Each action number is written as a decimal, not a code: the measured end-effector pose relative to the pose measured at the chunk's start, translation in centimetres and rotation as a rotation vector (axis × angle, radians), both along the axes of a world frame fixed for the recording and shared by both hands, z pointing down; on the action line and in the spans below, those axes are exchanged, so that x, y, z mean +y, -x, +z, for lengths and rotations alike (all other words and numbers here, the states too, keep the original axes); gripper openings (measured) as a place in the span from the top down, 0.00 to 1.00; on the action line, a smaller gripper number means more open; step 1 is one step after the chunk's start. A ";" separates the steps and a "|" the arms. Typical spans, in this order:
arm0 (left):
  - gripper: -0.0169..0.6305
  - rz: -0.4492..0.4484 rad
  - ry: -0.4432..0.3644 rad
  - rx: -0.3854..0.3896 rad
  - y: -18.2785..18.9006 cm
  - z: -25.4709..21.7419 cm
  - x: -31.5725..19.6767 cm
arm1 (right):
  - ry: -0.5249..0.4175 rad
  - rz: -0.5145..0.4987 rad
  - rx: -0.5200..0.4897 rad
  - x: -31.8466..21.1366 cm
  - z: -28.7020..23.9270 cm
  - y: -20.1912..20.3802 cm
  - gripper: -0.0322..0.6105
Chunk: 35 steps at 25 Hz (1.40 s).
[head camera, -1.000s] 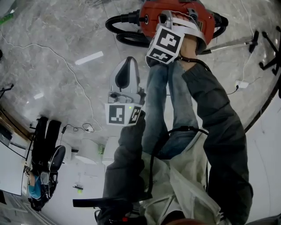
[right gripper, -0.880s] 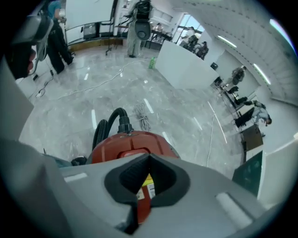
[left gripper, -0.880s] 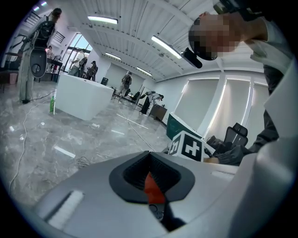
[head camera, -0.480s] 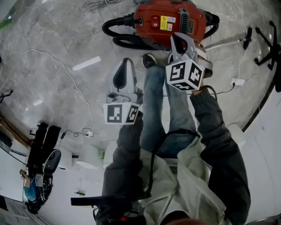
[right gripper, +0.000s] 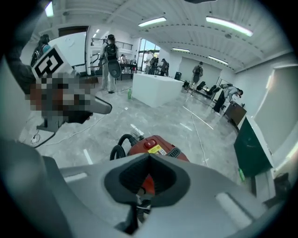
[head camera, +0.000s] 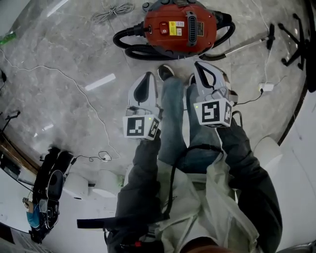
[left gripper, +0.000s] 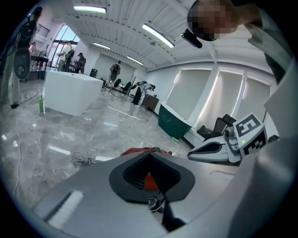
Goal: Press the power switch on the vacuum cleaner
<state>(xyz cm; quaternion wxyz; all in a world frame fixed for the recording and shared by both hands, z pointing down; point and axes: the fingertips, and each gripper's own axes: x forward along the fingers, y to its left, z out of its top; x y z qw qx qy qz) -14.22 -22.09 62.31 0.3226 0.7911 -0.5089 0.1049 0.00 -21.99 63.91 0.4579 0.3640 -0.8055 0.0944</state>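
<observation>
Two grippers short of the vacuum cleaner

The rounded red vacuum cleaner with a ribbed black hose sits far on the glossy grey marble floor. The left gripper and right gripper hover nearer, their fingers pressed together and empty.

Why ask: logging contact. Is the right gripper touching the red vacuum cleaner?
No, the right gripper hovers apart from the red vacuum cleaner.

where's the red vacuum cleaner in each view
Head view: the vacuum cleaner is top centre, on the floor.
Left gripper view: only a red sliver of it shows, centre, slightly low.
Right gripper view: centre, slightly low.
Shared landmark: the coiled cord on the floor beside it.
</observation>
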 end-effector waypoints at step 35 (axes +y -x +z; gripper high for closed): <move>0.97 -0.170 -0.386 -0.172 -12.0 -31.3 42.4 | -0.371 0.056 -0.408 38.8 -29.4 -20.8 0.95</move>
